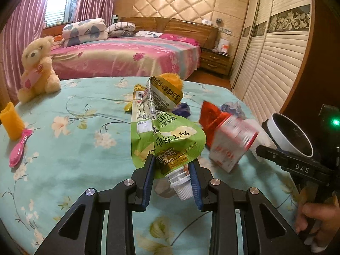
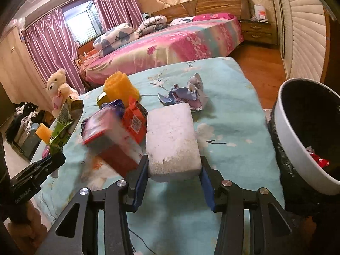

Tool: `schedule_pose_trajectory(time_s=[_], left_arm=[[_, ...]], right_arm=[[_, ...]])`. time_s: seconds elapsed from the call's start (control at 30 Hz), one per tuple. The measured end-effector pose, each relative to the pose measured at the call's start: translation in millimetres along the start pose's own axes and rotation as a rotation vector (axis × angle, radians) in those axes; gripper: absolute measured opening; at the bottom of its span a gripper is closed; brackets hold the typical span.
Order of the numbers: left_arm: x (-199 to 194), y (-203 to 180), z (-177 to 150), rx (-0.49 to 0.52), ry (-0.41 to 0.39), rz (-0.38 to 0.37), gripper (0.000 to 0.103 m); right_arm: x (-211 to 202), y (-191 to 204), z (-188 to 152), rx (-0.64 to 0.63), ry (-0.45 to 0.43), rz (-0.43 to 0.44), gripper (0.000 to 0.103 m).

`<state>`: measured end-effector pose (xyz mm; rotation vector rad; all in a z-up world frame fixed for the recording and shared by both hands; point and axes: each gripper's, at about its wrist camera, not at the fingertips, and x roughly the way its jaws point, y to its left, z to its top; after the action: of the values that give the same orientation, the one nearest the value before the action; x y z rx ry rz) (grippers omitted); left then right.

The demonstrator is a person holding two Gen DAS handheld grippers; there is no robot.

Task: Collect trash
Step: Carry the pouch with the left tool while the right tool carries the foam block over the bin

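the left gripper (image 1: pixel 171 171) is clamped on a crumpled green spouted drink pouch (image 1: pixel 163 131), held above the floral teal bedspread (image 1: pixel 74 127). the right gripper (image 2: pixel 173 175) pinches a white foam block (image 2: pixel 172 140), left of the white-rimmed black-lined trash bin (image 2: pixel 306 133); a blurred red-and-white carton (image 2: pixel 110 138) sits between them.

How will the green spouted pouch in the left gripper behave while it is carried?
The green pouch looks creased and folded over, so it is probably floppy and will sag. It seems flat and empty, hence likely light. The left gripper pinches it near the spout, where the glossy film might slip.
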<state>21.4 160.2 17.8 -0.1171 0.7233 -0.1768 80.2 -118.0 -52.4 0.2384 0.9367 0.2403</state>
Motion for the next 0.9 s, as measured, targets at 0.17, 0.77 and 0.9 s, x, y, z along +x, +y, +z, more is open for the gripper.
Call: schedule_pose_trajectory(time_s=[0.17, 0.77, 0.9], left_arm=[[-3, -16, 1, 0.027, -0.005, -0.028, 0.03], [24, -103, 5, 0.197, 0.033, -0.181, 0.03], [35, -120, 10, 0.235, 0.046, -0.216, 0.03]], right_arm=[[-11, -10, -2, 0.026, -0.02, -0.004, 0.046], [-67, -73, -10, 0.15, -0.107, -0.068, 0.046], [-82, -89, -12, 0.179, -0.127, -0.095, 0.046]])
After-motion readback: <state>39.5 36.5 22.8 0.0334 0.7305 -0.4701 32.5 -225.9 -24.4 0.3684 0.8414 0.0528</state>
